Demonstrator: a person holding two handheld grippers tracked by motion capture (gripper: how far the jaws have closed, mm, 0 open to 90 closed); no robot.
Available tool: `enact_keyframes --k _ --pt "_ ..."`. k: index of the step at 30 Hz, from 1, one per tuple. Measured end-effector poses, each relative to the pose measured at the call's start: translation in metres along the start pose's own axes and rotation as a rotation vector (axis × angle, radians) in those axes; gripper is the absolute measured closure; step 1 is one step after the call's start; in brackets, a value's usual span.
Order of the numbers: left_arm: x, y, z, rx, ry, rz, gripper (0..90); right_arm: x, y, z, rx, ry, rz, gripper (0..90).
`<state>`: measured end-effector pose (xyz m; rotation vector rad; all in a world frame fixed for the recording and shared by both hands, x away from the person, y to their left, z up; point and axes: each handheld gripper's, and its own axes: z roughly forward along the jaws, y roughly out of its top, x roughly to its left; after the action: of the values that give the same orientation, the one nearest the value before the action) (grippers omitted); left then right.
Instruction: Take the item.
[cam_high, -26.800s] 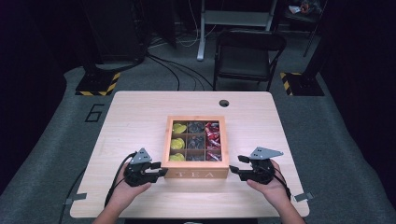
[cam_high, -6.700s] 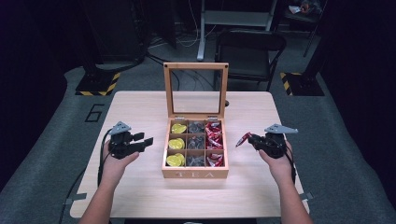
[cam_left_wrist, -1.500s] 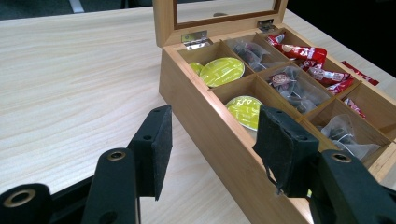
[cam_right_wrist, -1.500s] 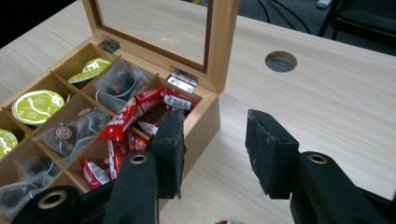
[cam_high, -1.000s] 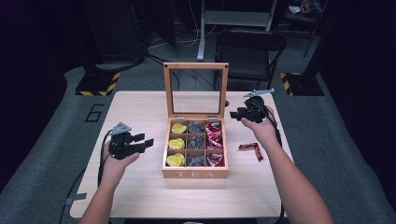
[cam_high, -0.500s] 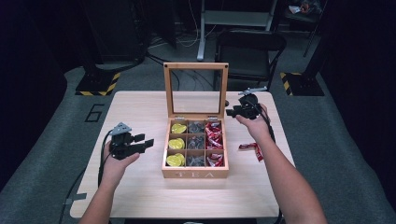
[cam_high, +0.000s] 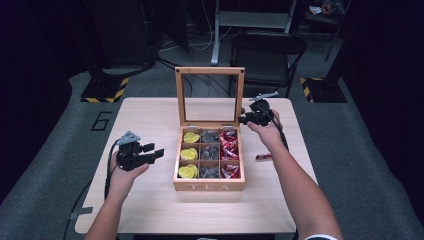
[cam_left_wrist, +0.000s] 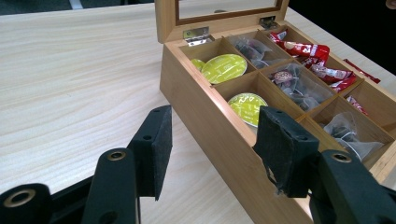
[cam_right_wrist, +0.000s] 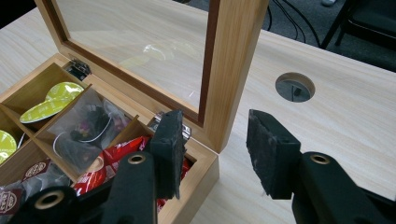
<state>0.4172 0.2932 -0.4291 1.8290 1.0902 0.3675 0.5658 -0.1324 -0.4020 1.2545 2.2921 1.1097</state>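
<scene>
Wooden table (cam_high: 150, 120): tea box (cam_high: 209, 186) open, yellow pods (cam_high: 189, 153), red sachets (cam_high: 229, 147); both tongs open, empty.

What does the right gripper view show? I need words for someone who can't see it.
Two black jaws of the right gripper stand open around the corner of a wooden tea box's upright glass lid, not touching it. Inside the box lie green pods, clear bags and red packets. The light wooden table has a round hole.
</scene>
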Motion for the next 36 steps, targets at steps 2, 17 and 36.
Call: enact_keyframes --k 2,17,36 --pt "0.000 0.000 0.000 0.000 -0.002 -0.002 46.0 -0.001 0.001 0.002 -0.002 -0.001 0.002 55.2" --pt "0.002 -0.001 0.000 0.000 -0.003 -0.006 46.0 -0.001 0.015 0.017 -0.001 0.004 -0.006 49.5" --pt "0.005 0.000 -0.002 -0.007 0.000 -0.019 46.0 -0.008 0.023 0.026 -0.014 0.041 -0.002 57.9"
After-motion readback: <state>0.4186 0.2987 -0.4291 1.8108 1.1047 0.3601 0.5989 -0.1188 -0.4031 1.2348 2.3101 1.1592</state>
